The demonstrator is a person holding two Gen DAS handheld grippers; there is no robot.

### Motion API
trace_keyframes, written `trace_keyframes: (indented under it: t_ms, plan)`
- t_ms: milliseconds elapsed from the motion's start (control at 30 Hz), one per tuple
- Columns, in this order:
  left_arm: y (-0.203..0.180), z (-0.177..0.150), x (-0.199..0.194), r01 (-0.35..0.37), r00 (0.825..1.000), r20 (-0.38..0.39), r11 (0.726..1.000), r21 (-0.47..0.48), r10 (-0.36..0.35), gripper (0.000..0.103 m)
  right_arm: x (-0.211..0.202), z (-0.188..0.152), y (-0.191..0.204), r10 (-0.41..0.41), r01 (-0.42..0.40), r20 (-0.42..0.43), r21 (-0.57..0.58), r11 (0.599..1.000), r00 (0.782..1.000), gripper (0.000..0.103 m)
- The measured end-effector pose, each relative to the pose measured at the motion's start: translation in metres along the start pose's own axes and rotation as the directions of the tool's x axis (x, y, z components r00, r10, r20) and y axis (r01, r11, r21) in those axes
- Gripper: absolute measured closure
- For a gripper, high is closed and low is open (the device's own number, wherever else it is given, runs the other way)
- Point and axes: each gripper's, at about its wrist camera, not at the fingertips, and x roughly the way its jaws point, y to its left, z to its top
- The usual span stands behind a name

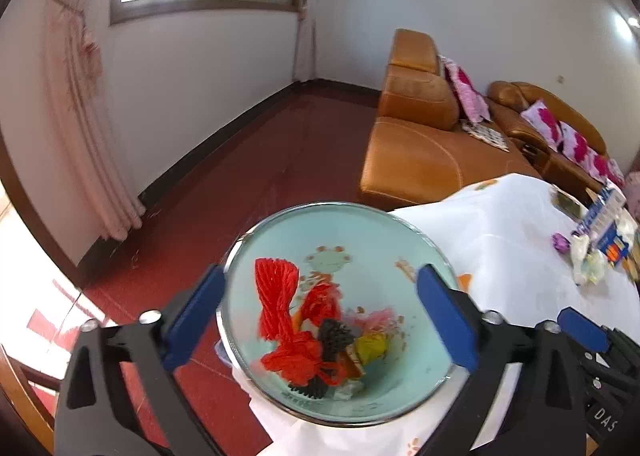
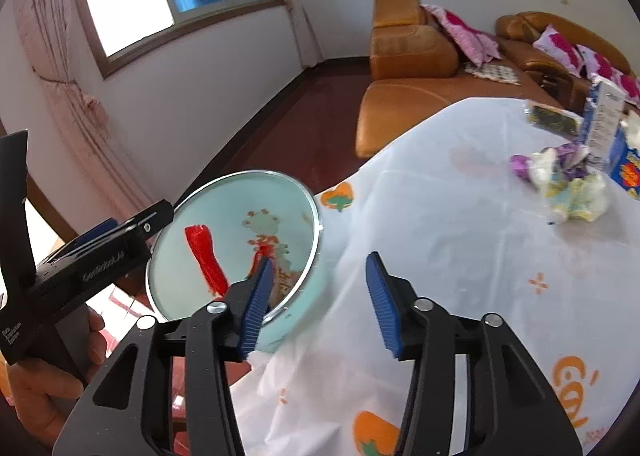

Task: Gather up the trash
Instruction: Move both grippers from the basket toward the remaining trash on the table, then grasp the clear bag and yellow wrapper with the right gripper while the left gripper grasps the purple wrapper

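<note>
A light-blue bowl (image 1: 360, 240) with a steel rim sits at the corner of the table, on the white printed cloth (image 1: 500, 248). It holds red netting (image 1: 280, 316), a black scrap (image 1: 332, 340) and a yellow wrapper (image 1: 372, 348). My left gripper (image 1: 320, 312) is open wide, one blue pad on each side of the bowl, and I see no pad pressing on it. My right gripper (image 2: 320, 296) is open and empty, just right of the bowl (image 2: 224, 207) above the cloth. Crumpled wrappers and tissues (image 2: 568, 183) lie farther right on the table.
A blue carton (image 2: 624, 159) and a dark packet (image 2: 556, 119) stand behind the loose trash. An orange leather sofa (image 1: 420, 143) with pink pillows lies beyond the table. Red floor (image 1: 240, 175) drops off left of the bowl. A hand (image 2: 40, 396) holds the left gripper's handle.
</note>
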Motion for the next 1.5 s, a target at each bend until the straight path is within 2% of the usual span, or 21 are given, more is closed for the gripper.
trace_keyframes:
  t_ms: [267,467,633,833,1000,1167,1300,1400,1500]
  plan:
    - [-0.021,-0.002,-0.004,0.088,0.996,-0.012,0.995,0.038,-0.087,0.006,-0.024,-0.007,-0.034,-0.041,0.039,0.035,0.075,0.996,0.999,0.051]
    - [-0.034,-0.005,-0.008,0.11,0.994,-0.024,0.992,0.058,-0.109,0.006,-0.038,-0.017,-0.063,-0.074,0.066,0.054,0.131,0.989,0.996,0.051]
    - [-0.047,-0.009,-0.006,0.088,0.996,-0.036,0.992,0.093,-0.085,0.006,-0.045,-0.03,-0.093,-0.126,0.115,0.044,0.199,0.973,0.991,0.051]
    - [-0.061,-0.016,0.0,0.107,0.993,-0.072,0.986,0.126,-0.099,0.006,-0.057,-0.042,-0.135,-0.205,0.188,0.031,0.284,0.94,0.978,0.051]
    - [-0.075,-0.025,0.009,0.06,0.994,-0.102,0.975,0.212,-0.039,0.006,-0.066,-0.049,-0.176,-0.281,0.257,0.013,0.36,0.897,0.96,0.051]
    - [-0.088,-0.027,0.014,0.104,0.989,-0.124,0.974,0.2,-0.08,0.007,-0.068,-0.037,-0.205,-0.306,0.274,0.017,0.399,0.875,0.952,0.052]
    - [-0.094,-0.027,0.02,0.085,0.99,-0.124,0.975,0.205,-0.06,0.007,-0.058,-0.017,-0.22,-0.3,0.261,0.031,0.418,0.87,0.953,0.052]
    - [-0.093,-0.025,0.025,0.074,0.991,-0.128,0.979,0.192,-0.05,0.007,-0.044,0.001,-0.241,-0.291,0.245,0.026,0.471,0.847,0.956,0.052]
    - [-0.092,-0.021,0.03,0.058,0.991,-0.126,0.98,0.191,-0.034,0.007,-0.019,0.016,-0.26,-0.243,0.204,0.004,0.532,0.822,0.97,0.052]
